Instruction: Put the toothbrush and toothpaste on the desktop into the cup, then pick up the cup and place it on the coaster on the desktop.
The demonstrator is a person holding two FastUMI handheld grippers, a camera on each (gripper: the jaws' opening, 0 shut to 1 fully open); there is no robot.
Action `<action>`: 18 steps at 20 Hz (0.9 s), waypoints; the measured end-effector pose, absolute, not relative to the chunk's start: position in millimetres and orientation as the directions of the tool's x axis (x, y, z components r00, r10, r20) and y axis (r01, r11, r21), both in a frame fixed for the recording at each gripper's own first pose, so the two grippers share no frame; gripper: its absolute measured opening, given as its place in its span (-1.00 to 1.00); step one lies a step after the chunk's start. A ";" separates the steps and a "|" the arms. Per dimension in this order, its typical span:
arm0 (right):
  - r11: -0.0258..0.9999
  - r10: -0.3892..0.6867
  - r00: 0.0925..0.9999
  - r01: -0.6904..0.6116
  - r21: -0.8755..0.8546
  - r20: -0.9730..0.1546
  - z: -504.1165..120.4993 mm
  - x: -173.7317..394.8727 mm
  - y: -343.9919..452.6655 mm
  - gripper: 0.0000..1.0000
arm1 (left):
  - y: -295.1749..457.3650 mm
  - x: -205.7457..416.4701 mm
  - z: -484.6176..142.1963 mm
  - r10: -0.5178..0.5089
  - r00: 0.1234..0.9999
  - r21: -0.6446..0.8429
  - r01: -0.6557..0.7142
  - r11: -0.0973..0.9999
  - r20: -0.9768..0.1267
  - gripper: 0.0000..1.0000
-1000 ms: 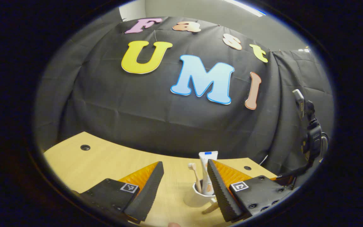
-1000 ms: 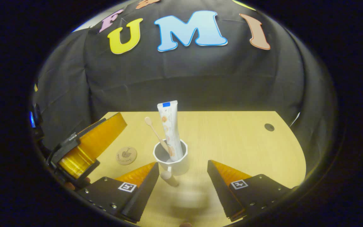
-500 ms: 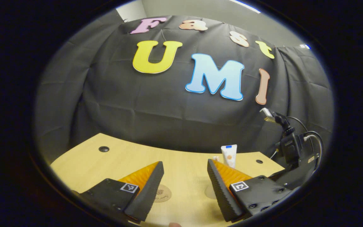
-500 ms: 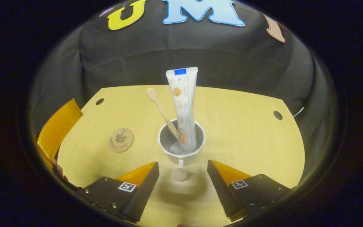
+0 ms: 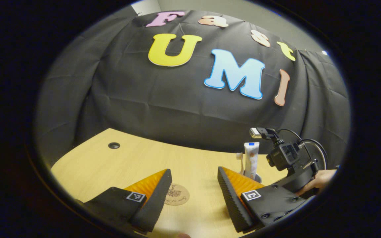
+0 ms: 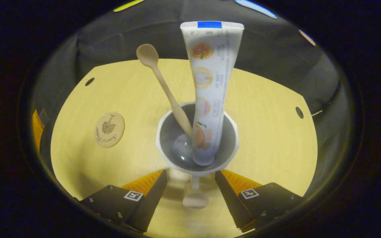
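A white cup (image 6: pixel 227 132) stands on the wooden desktop (image 6: pixel 270 115), holding an upright toothpaste tube (image 6: pixel 210 82) and a wooden toothbrush (image 6: pixel 164 82) that leans left. My right gripper (image 6: pixel 190 175) is open and looks down into the cup. The cup's handle (image 6: pixel 195 196) lies between its fingers, and I see no contact. A round coaster (image 6: pixel 109 129) lies to the cup's left. In the left gripper view my left gripper (image 5: pixel 193 171) is open with nothing in it, just short of the coaster (image 5: pixel 176 194). The tube (image 5: pixel 251 158) stands farther right, the cup mostly hidden behind a finger.
Small round holes sit in the desktop (image 5: pixel 127 165) at the far left (image 5: pixel 113 145) and near both far corners (image 6: pixel 89 81) (image 6: pixel 299 112). The right gripper's body (image 5: pixel 289 158) and the hand holding it (image 5: pixel 319 180) stand beside the cup. The left gripper's finger (image 6: pixel 37 127) shows at the table's left edge.
My right gripper has closed in over the cup, whose handle now lies between its fingers. My left gripper has drawn away to the left, and the coaster now lies before it.
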State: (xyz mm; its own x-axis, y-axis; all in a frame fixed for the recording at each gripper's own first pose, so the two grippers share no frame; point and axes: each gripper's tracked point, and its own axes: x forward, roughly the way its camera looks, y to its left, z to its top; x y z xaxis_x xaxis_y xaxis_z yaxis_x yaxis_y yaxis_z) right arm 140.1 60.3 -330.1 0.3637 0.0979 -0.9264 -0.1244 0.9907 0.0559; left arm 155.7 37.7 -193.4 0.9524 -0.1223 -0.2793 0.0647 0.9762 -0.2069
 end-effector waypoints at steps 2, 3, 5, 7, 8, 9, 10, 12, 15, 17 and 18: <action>0.991 0.086 0.350 -0.125 0.045 -0.933 -332.1 143.2 57.9 0.76 | 43.4 154.6 -196.5 -0.113 0.950 -0.202 0.055 0.978 -0.291 0.81; 0.992 0.084 0.336 -0.122 0.045 -0.938 -335.7 143.4 57.8 0.62 | 46.7 155.0 -198.1 -0.110 0.950 -0.202 0.051 0.978 -0.294 0.81; 0.992 0.088 0.313 -0.115 0.055 -0.946 -339.3 142.3 59.2 0.52 | 50.3 154.6 -199.7 -0.108 0.949 -0.207 0.047 0.977 -0.296 0.81; 0.992 0.085 0.296 -0.114 0.053 -0.951 -344.7 141.5 58.2 0.27 | 52.3 154.6 -201.8 -0.106 0.947 -0.202 0.044 0.978 -0.304 0.81; 0.992 0.085 0.287 -0.116 0.053 -0.954 -346.5 140.0 58.3 0.16 | 53.5 153.9 -202.1 -0.105 0.947 -0.205 0.042 0.978 -0.305 0.82; 0.992 0.081 0.276 -0.117 0.050 -0.958 -348.6 137.2 58.0 -0.02 | 55.7 153.9 -202.6 -0.103 0.946 -0.208 0.039 0.977 -0.307 0.82; 0.993 0.078 0.269 -0.111 0.049 -0.960 -346.7 136.0 58.1 -0.20 | 57.3 153.8 -204.3 -0.099 0.945 -0.209 0.034 0.977 -0.310 0.81; 0.991 0.089 0.277 -0.117 0.058 -0.957 -349.6 137.5 59.7 -0.34 | 58.4 153.1 -207.2 -0.098 0.944 -0.217 0.028 0.976 -0.316 0.81; 0.989 0.097 0.292 -0.138 0.058 -0.952 -342.5 137.0 59.8 -0.48 | 63.9 151.9 -210.3 -0.091 0.941 -0.221 0.017 0.975 -0.326 0.81; 0.986 0.097 0.306 -0.156 0.051 -0.947 -339.1 136.3 62.9 -0.33 | 67.1 149.2 -209.7 -0.089 0.941 -0.226 0.014 0.974 -0.327 0.81; 0.985 0.100 0.314 -0.167 0.049 -0.944 -338.0 137.5 67.7 -0.50 | 69.9 146.8 -210.0 -0.083 0.940 -0.222 0.008 0.975 -0.330 0.81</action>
State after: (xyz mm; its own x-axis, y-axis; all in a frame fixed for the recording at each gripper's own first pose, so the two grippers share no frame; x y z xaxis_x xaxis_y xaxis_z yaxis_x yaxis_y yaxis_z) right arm 137.5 67.7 -338.0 0.3137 0.1003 -0.9442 -0.1669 0.9848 0.0491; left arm 146.8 69.9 -210.0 0.9402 -0.0828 -0.3305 0.0079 0.9750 -0.2219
